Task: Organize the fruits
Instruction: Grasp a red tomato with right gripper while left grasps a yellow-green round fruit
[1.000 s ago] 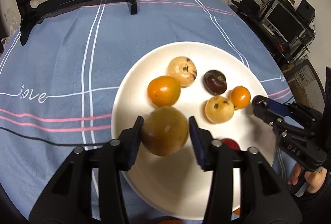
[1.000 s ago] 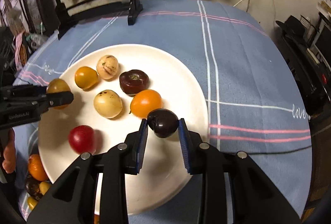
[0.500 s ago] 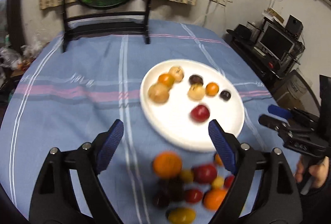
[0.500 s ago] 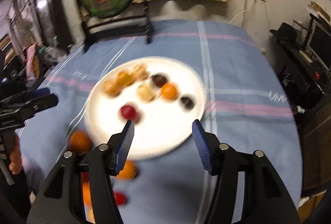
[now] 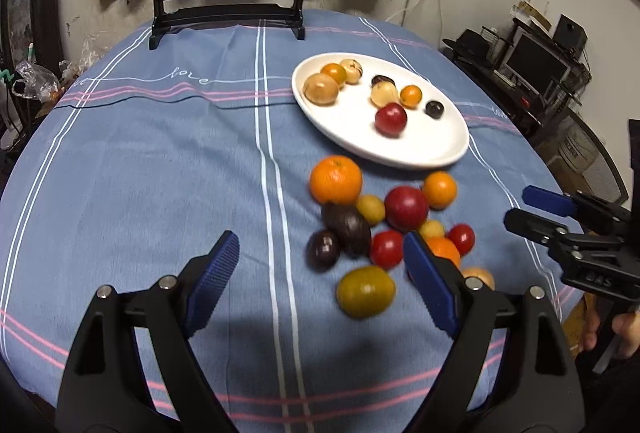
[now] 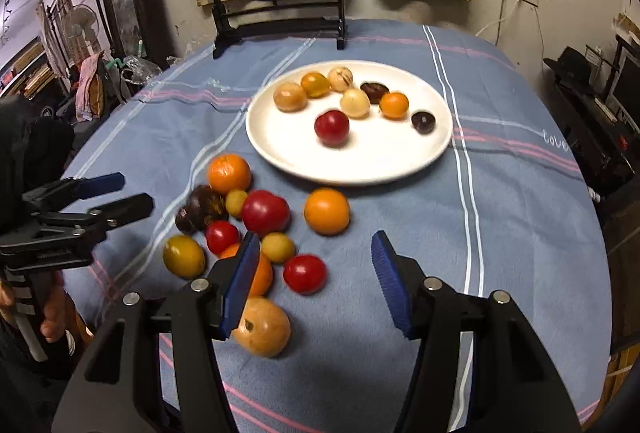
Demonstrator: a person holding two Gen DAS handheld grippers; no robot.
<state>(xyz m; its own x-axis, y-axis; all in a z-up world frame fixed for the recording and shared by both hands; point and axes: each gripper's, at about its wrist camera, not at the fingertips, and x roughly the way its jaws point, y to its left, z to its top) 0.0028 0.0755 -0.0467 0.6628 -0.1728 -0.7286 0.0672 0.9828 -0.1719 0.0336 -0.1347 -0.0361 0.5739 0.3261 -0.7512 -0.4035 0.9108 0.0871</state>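
A white plate [image 5: 424,149] [image 6: 360,169] holds several fruits, among them a brown round one [image 5: 321,89] and a small dark one [image 5: 434,109] [image 6: 423,121]. A heap of loose fruits lies on the blue cloth in front of the plate: a big orange [image 5: 336,179] [image 6: 229,173], a red apple [image 5: 406,208] [image 6: 265,213], a dark avocado [image 5: 346,227], a yellow-green fruit [image 5: 365,291] [image 6: 183,256]. My left gripper [image 5: 320,275] is open and empty, raised above the heap's near side. My right gripper [image 6: 316,283] is open and empty, raised over the heap's right side.
A round goldfish screen on a black stand [image 5: 228,5] [image 6: 280,21] stands at the table's far edge. An orange [image 6: 327,211] lies apart, close to the plate. A desk with a monitor [image 5: 536,65] stands off to the right of the table.
Both grippers opened, leaving the brown fruit and the small dark fruit on the plate, then pulled back and up toward the loose heap.
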